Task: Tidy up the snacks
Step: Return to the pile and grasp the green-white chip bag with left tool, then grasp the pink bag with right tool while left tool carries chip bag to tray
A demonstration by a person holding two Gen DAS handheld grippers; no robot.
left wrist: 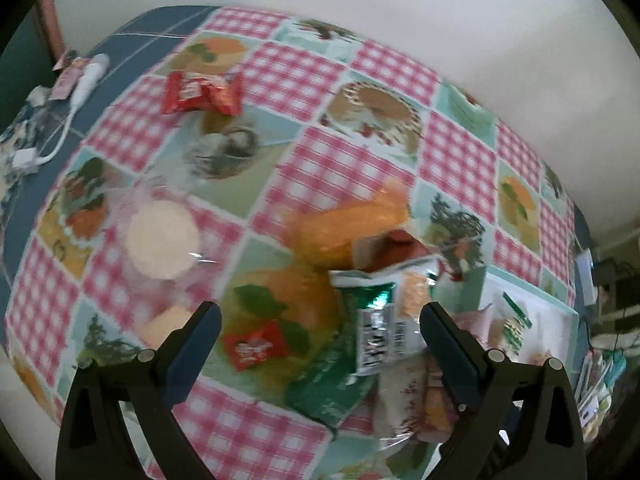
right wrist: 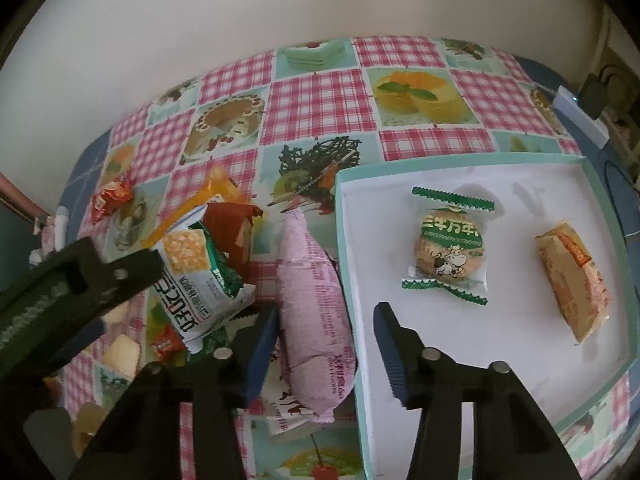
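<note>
Nearest in the left wrist view, the left gripper point(left wrist: 320, 320) has its fingers wide apart and holds nothing. Between them lie a small red candy point(left wrist: 251, 347) and a green-and-white packet point(left wrist: 380, 320), with an orange packet point(left wrist: 352, 228) just beyond. The shot is blurred, so I can't read finer contact.

From the right wrist view, the right gripper point(right wrist: 326, 352) straddles the pink packet point(right wrist: 316, 312). Its long axis runs away from me, along the outside of the box point(right wrist: 460, 162), so the fingers would close across its narrow width. They stand apart: the left one is right against the packet, while the right one hangs inside the box, past its wall, clear of the wrapper. I judge that wall could block a clean pinch.

Inside the box are a round biscuit point(right wrist: 450, 246) and a tan packet point(right wrist: 572, 284), well apart.
</note>
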